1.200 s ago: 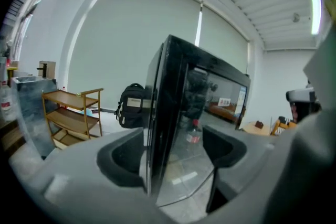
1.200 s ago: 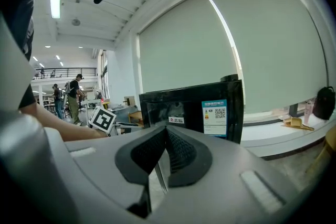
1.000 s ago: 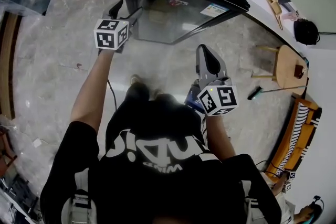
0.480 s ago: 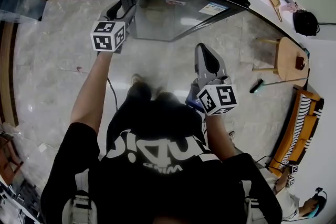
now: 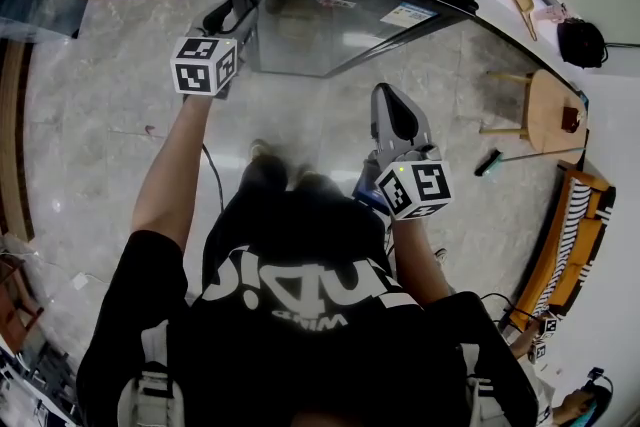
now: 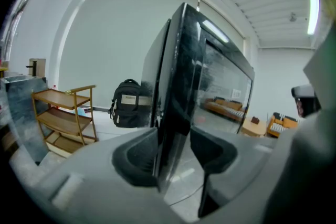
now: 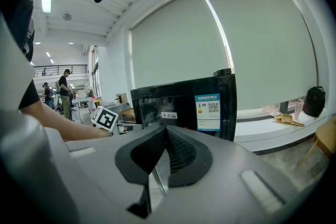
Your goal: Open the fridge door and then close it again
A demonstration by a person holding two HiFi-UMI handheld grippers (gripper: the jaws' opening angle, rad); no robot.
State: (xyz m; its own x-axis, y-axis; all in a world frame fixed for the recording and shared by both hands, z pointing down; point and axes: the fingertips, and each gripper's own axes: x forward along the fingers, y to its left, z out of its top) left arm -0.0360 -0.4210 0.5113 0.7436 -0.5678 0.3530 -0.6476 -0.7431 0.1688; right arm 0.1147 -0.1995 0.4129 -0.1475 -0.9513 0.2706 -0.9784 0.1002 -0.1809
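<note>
Between just-closing left gripper (image 6: 172, 136) fingers (image 6: 134, 157), the fridge door (image 6: 184, 71) edge.

The right gripper (image 7: 166, 129) is shown with grey jaws and black ribbed pads brought together, nothing held between them. Beyond it, a black glass-fronted fridge (image 7: 178, 105) is seen, a blue-and-white label (image 7: 208, 112) stuck on its door.

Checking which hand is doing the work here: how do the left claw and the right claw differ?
The left claw has just been closing, its pads pressing either side of the edge of the fridge door; the right claw is shut on nothing. The left claw is up at the fridge door; the right claw hangs back from it, close to the person. Both are the same grey two-jaw tool.
</note>
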